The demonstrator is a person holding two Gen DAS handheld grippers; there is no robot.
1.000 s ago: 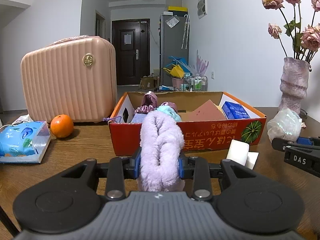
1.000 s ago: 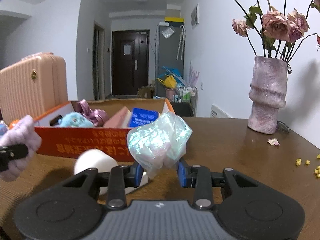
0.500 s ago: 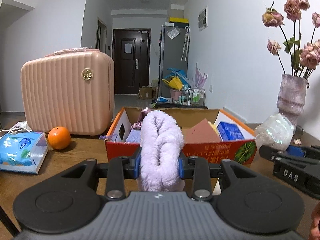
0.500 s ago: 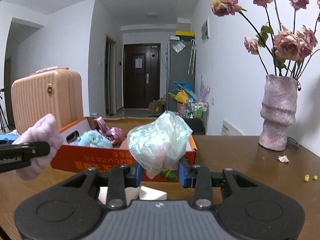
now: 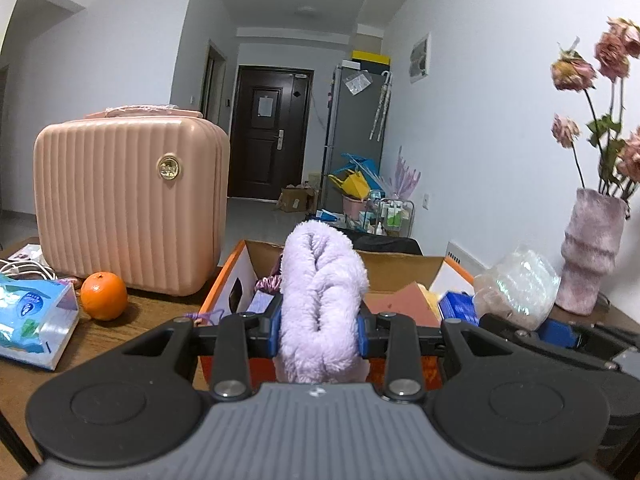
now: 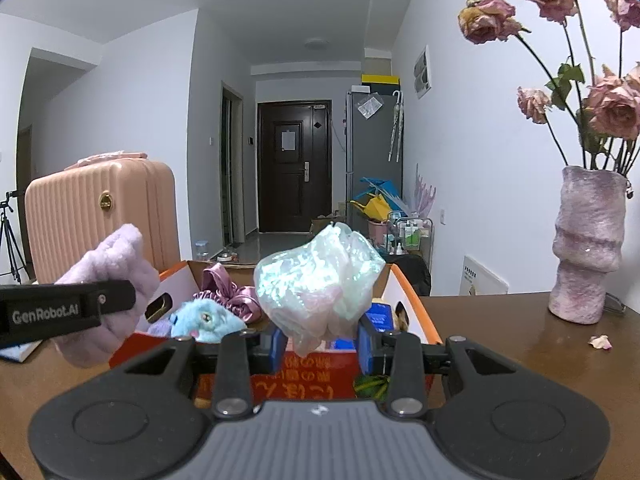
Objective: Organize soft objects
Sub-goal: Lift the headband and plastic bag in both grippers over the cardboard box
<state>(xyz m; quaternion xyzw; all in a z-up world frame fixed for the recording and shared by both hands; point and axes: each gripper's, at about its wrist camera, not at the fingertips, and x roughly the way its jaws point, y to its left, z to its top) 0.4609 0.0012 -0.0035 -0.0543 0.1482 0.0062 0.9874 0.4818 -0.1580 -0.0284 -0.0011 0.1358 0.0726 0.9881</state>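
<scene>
White walls and a dark door are filling the background, and a brown wooden desk (image 5: 120, 332) is carrying a pink ribbed suitcase (image 5: 128, 204), an orange (image 5: 104, 296), a tissue pack (image 5: 32, 316) and a pink vase (image 6: 588, 248) of dried roses. Between these is sitting an open orange cardboard box (image 6: 416, 304), which is holding a blue plush toy (image 6: 208, 320), a shiny purple scrunchie (image 6: 224, 284) and a blue packet (image 5: 458, 308). The left claw (image 5: 320, 332) is clenching a lilac fluffy roll (image 5: 320, 300) about its lower middle, above the box's near wall. That roll is standing with its long axis upright and its rounded end pointing up. It looks light and squashy, so a grip across its folded middle is probably serving it best. The right claw (image 6: 320, 344) is grasping an iridescent crinkled bag (image 6: 320, 280) by its lower end, also raised over the near edge of the box, its bulk ballooning upward. This one is likely nearly weightless and slippery, so bunched material is giving the safer hold.
</scene>
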